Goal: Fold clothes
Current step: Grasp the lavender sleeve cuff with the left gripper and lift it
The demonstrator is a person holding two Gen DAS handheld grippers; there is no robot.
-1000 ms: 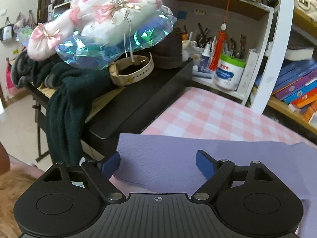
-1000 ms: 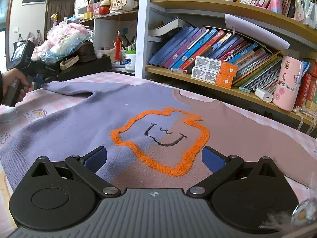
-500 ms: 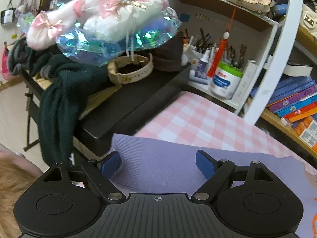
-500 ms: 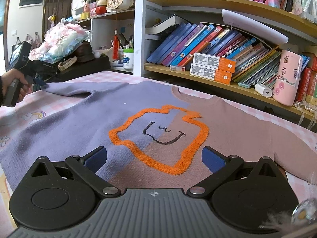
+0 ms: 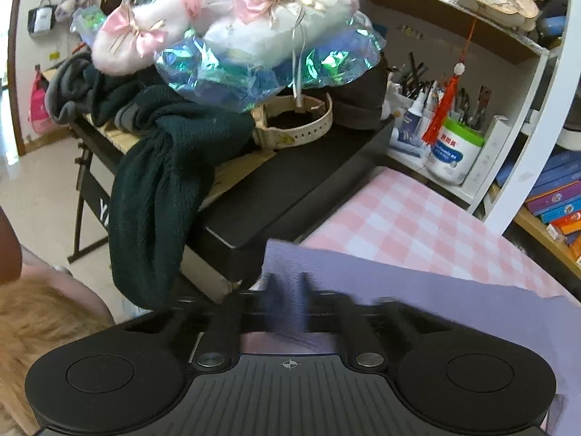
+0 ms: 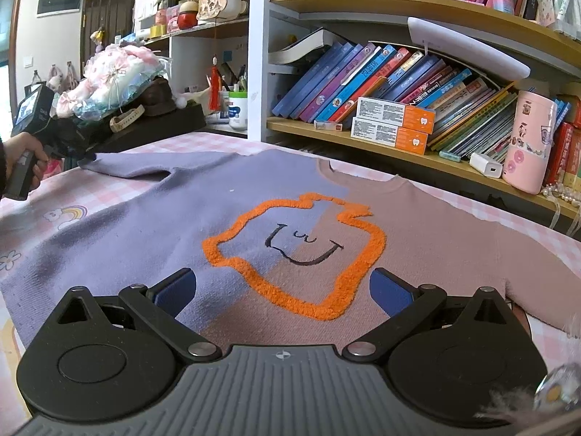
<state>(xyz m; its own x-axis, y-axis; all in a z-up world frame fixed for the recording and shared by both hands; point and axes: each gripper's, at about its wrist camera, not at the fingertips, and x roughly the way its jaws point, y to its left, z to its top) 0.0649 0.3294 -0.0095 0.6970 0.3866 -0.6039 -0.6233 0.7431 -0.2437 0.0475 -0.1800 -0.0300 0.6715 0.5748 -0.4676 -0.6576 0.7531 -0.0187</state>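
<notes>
Lilac-and-mauve knit sweater (image 6: 225,225) with an orange fuzzy outline and a drawn smiling face lies flat, front up, across the pink-and-white checked counter (image 6: 120,189), its lilac sleeve (image 5: 417,290) stretched toward the counter's far left edge, next to a black case (image 5: 290,189) piled with a white plush toy (image 5: 254,7) and dark green knitwear (image 5: 159,196). The step in hand looks like the first fold: carrying that sleeve in over the body. To do it well, the pinch should stay at the cuff end, lifting only enough to clear the cloth beneath, then travelling straight toward the face motif so the crease runs down the shoulder line and the sleeve lands without a twist; dragging low would likely bunch the lilac half. The left claw (image 5: 288,299) has just been closing, and its dark blue pads (image 5: 279,290) now meet, motion-blurred, with the sleeve's end pinched between them, right at the counter's left edge. The right claw (image 6: 283,287) hangs over the sweater's hem near the counter's front edge, its blue pads (image 6: 174,287) spread wide with nothing between them; whether they brush the knit I cannot tell.
</notes>
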